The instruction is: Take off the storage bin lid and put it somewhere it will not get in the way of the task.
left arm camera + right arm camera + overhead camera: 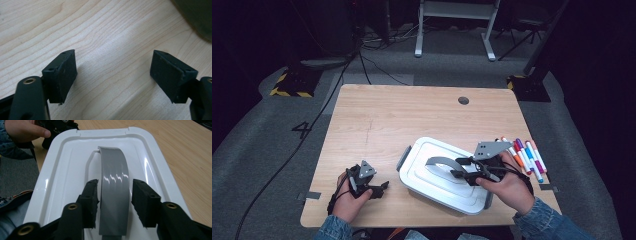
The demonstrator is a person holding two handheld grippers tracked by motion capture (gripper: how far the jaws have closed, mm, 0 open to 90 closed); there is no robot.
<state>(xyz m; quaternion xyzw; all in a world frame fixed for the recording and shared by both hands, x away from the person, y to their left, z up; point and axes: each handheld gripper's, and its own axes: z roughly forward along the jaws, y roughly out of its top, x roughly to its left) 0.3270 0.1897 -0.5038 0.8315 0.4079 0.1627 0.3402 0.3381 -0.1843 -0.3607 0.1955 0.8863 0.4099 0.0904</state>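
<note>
A white box [424,182] with a curved grey handle [438,161] on its lid lies at the front of the wooden table [412,115]. My right gripper [460,169] reaches over the lid from the right. In the right gripper view its jaws [115,188] stand on either side of the grey handle [115,170], with a thin gap at each pad. My left gripper [379,188] rests on the table left of the box. Its jaws [113,66] are open over bare wood [112,32], with nothing between them.
Several coloured markers [527,157] lie in a row at the table's right edge, just behind my right hand. A grey latch [403,158] sticks out of the box's left end. A round cable hole [463,100] sits near the far edge.
</note>
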